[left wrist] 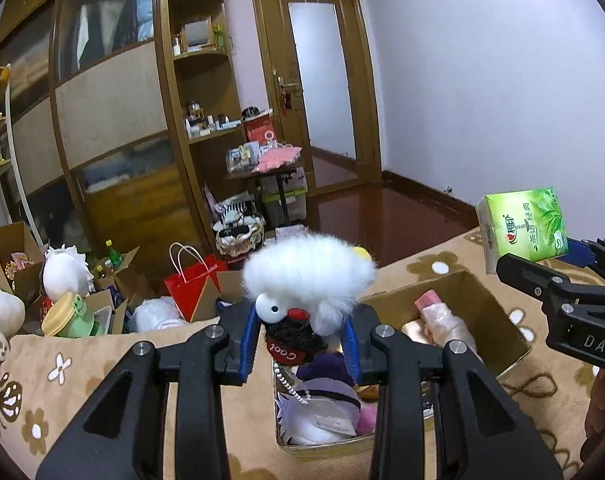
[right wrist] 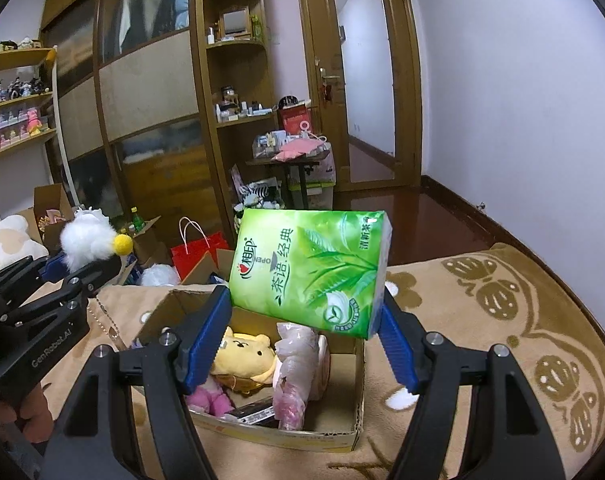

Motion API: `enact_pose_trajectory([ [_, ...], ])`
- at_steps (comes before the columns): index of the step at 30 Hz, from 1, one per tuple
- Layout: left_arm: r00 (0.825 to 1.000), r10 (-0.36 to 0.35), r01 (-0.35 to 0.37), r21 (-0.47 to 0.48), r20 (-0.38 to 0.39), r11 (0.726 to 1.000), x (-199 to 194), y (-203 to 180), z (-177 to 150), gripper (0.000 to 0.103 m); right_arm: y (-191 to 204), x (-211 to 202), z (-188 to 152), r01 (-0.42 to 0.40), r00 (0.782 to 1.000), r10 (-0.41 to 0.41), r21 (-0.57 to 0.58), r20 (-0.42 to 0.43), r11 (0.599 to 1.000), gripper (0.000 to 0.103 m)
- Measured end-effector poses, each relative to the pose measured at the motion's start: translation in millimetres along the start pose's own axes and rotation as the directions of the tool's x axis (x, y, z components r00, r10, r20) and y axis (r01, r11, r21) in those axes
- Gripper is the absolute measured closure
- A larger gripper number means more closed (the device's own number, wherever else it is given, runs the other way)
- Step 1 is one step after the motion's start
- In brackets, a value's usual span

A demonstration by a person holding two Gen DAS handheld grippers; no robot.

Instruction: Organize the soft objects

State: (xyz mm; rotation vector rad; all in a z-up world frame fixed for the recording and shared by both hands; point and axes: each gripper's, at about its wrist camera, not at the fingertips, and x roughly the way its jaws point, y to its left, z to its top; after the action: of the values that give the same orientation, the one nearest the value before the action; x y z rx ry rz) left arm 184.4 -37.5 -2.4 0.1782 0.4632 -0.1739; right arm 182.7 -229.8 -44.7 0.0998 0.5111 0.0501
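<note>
Even, moderately bright indoor light fills both sharp fisheye views, with glare on the glossy floor (left wrist: 382, 208) and dark, strongly curved corners.

Place: home bedroom
Evidence: wooden wardrobe (left wrist: 114, 92), door (left wrist: 318, 80), patterned blanket (right wrist: 482, 320), plush toys (left wrist: 66, 268)

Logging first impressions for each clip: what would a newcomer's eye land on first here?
The bright green tissue pack, clamped in the right gripper above the open cardboard box, jumps out first. Next comes the fluffy white plush toy with a "Cool" tag, pinched in the left gripper over the same box. Inside the box lie a yellow bear plush and other soft things.
</note>
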Motion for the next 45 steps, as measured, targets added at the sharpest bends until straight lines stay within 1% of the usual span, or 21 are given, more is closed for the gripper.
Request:
enact_pose_trajectory([
  [8,0.996,-0.021,0.019,-0.021,-0.087,1.000,26.5,3.5,-11.9,0.069,0.5,23.0,-14.0,-0.035,0.998,0.035,0.002,-0.049,0.999,0.028],
  [11,0.990,-0.044,0.040,-0.033,-0.136,0.999,38.3,4.1,-18.4,0.069,0.5,30.8,-19.7,-0.047,0.996,0.047,0.008,-0.072,0.999,0.028],
  [17,0.970,-0.097,0.082,-0.074,-0.222,0.994,56.5,3.0,-33.4,0.068,-1.7,45.6,-32.2,-0.056,0.989,0.058,0.024,-0.133,0.998,0.028],
  [19,0.962,-0.129,0.109,-0.094,-0.241,0.990,60.3,2.0,-36.8,0.068,-1.6,49.0,-36.7,-0.059,0.987,0.062,0.024,-0.150,0.998,0.028],
  [21,0.957,-0.147,0.126,-0.099,-0.248,0.987,61.6,0.2,-38.9,0.067,-1.7,51.5,-40.0,-0.065,0.984,0.068,0.023,-0.165,0.998,0.028],
  [24,0.958,-0.137,0.120,-0.082,-0.251,0.989,61.8,-4.2,-41.7,0.067,-1.0,53.4,-44.7,-0.072,0.980,0.074,0.016,-0.183,0.997,0.027],
  [26,0.958,-0.133,0.119,-0.070,-0.253,0.990,61.8,-6.4,-42.3,0.062,-1.1,54.0,-46.6,-0.071,0.979,0.072,0.013,-0.189,0.997,0.027],
  [27,0.959,-0.128,0.115,-0.065,-0.254,0.991,61.6,-7.6,-42.9,0.055,-0.8,53.9,-46.7,-0.070,0.980,0.071,0.013,-0.188,0.997,0.027],
  [28,0.960,-0.122,0.110,-0.062,-0.251,0.992,61.0,-8.6,-43.3,0.050,-0.9,53.4,-46.6,-0.070,0.980,0.071,0.013,-0.185,0.997,0.027],
  [33,0.963,-0.106,0.098,-0.046,-0.249,0.994,58.5,-8.3,-42.9,0.046,-0.9,48.0,-46.5,-0.063,0.981,0.066,0.021,-0.182,0.998,0.026],
  [34,0.964,-0.102,0.095,-0.043,-0.247,0.995,56.7,-8.0,-42.5,0.045,-1.6,46.9,-45.5,-0.061,0.981,0.064,0.023,-0.181,0.998,0.024],
  [35,0.965,-0.098,0.091,-0.037,-0.243,0.995,53.9,-7.7,-41.8,0.043,-2.5,44.7,-44.8,-0.056,0.982,0.059,0.025,-0.178,0.998,0.020],
  [37,0.969,-0.093,0.089,-0.024,-0.231,0.996,48.3,-7.2,-39.3,0.033,-4.2,37.2,-43.4,-0.048,0.986,0.052,0.029,-0.161,0.998,0.014],
  [39,0.975,-0.080,0.080,-0.012,-0.206,0.997,37.3,-6.4,-35.9,0.030,-5.4,29.4,-41.8,-0.040,0.988,0.044,0.031,-0.147,0.999,0.009],
  [41,0.977,-0.081,0.080,-0.012,-0.196,0.997,28.6,-5.0,-33.7,0.027,-6.6,20.8,-38.5,-0.029,0.990,0.034,0.036,-0.134,0.999,0.002],
  [44,0.979,-0.088,0.086,-0.016,-0.186,0.996,13.8,-2.1,-31.4,0.023,-8.1,6.5,-32.0,-0.019,0.993,0.025,0.050,-0.111,0.999,0.000],
  [45,0.979,-0.088,0.088,-0.009,-0.183,0.996,7.8,-1.6,-30.7,0.020,-7.8,2.7,-31.1,-0.019,0.994,0.024,0.051,-0.106,0.999,0.000],
])
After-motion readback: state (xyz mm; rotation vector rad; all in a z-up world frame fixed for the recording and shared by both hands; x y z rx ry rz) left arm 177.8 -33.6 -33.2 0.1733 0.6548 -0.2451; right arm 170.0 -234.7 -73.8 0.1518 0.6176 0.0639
